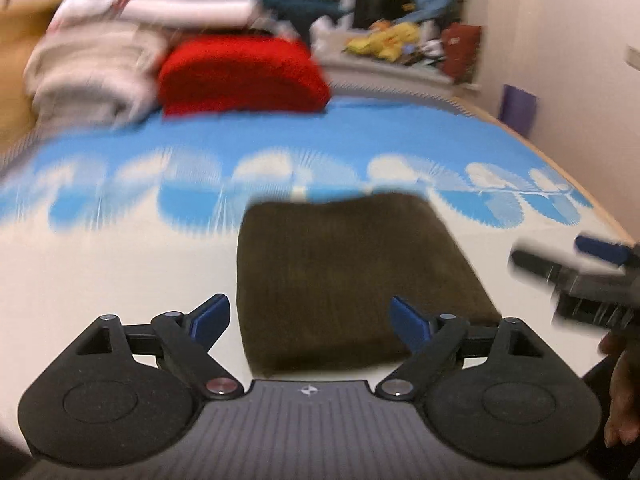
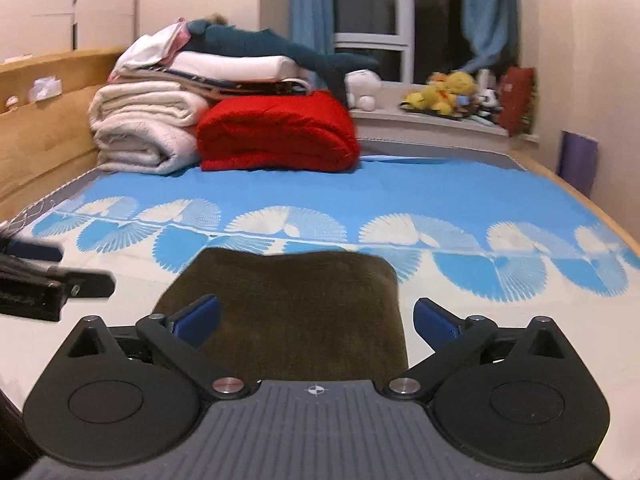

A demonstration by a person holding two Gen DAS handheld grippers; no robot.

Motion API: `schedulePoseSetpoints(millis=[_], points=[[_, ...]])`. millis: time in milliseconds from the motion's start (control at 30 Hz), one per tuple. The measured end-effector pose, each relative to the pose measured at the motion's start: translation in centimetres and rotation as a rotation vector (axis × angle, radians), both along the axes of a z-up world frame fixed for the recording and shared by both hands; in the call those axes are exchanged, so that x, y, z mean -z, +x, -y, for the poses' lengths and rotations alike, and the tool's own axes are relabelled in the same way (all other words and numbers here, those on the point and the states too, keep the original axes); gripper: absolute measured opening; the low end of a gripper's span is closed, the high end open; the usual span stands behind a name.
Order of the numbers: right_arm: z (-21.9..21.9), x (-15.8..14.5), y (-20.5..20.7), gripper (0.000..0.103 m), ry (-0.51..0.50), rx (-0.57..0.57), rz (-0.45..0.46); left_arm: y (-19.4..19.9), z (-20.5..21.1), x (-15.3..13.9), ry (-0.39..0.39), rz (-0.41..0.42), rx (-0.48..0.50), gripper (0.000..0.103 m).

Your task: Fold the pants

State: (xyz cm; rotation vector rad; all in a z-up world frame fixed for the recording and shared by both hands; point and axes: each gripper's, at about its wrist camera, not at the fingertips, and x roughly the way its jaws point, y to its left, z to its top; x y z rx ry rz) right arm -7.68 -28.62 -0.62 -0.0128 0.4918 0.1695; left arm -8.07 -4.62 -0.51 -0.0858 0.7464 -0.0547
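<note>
Bed (image 2: 460,184) fills both views, flat sheet, blue upper band with white fan-shaped prints, plain white lower part, wooden rim along the right edge. Stacked bedding upper left: cream rolled blankets (image 2: 140,128), fuzzy red blanket (image 2: 276,134) beside them, touching. Pants (image 2: 296,312) folded into a dark brown, soft napped rectangle, lying flat on the white part of the sheet, lower centre in both views. Left wrist view is motion-blurred, so the pants' edges look smeared there.

Right tongs (image 2: 316,318): blue pads spread wide, released, nothing pinched; the pants lie under and ahead of the gap, not touched as far as I can tell. Left tongs (image 1: 310,320): also spread wide and empty, with the pants' near edge between the pads in the frame. Bare sheet lies left and right of the pants, far half of bed open up to the blankets.
</note>
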Motion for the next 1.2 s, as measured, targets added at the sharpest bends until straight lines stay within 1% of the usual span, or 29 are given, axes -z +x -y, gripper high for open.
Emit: schedulePoseSetpoints(millis=[33, 67, 100, 133, 200, 233, 267, 367, 433, 467, 533, 633, 833, 1200], points=[[-0.2, -0.2, -0.4, 0.102, 0.0, -0.001, 0.017, -0.4, 0.0, 1.3, -0.012, -0.041, -0.026, 0.102], [-0.4, -0.3, -0.7, 0.102, 0.005, -0.004, 0.036, -0.3, 0.1, 2.4, -0.006, -0.095, -0.047, 0.102], [-0.5, 0.1, -0.6, 0.102, 0.01, -0.002, 0.031, 0.2, 0.2, 3.2, 0.014, -0.152, -0.059, 0.102], [-0.6, 0.7, -0.2, 0.102, 0.009, 0.002, -0.006, 0.5, 0.0, 3.5, 0.029, -0.159, -0.067, 0.102], [-0.5, 1.8, 0.7, 0.102, 0.008, 0.015, -0.086, 1.4, -0.3, 3.4, 0.086, -0.122, -0.094, 0.102], [-0.7, 2.0, 0.8, 0.102, 0.015, 0.018, -0.11, 1.9, -0.6, 3.3, 0.113, -0.112, -0.109, 0.102], [-0.6, 2.3, 1.1, 0.102, 0.027, 0.017, -0.135, 2.4, -0.8, 3.5, 0.123, -0.113, -0.122, 0.102], [-0.7, 3.0, 1.3, 0.102, 0.02, 0.023, -0.169, 3.2, -1.6, 4.1, 0.089, -0.163, -0.16, 0.102], [-0.9, 3.4, 1.5, 0.102, -0.007, 0.028, -0.188, 3.1, -1.5, 4.3, 0.078, -0.175, -0.149, 0.102], [-1.1, 3.6, 1.5, 0.102, -0.017, 0.028, -0.196, 3.0, -1.2, 4.3, 0.087, -0.172, -0.135, 0.102], [-1.4, 3.9, 1.3, 0.102, -0.027, 0.028, -0.2, 2.8, -0.9, 4.3, 0.103, -0.164, -0.122, 0.102], [-1.6, 4.2, 1.4, 0.102, -0.037, 0.02, -0.205, 2.8, -0.7, 4.7, 0.1, -0.169, -0.107, 0.102], [-1.9, 4.5, 1.7, 0.102, -0.04, 0.029, -0.215, 3.1, -0.6, 5.1, 0.092, -0.184, -0.117, 0.102], [-2.2, 4.8, 2.2, 0.102, -0.043, 0.031, -0.231, 3.3, -0.4, 5.2, 0.08, -0.183, -0.106, 0.102]])
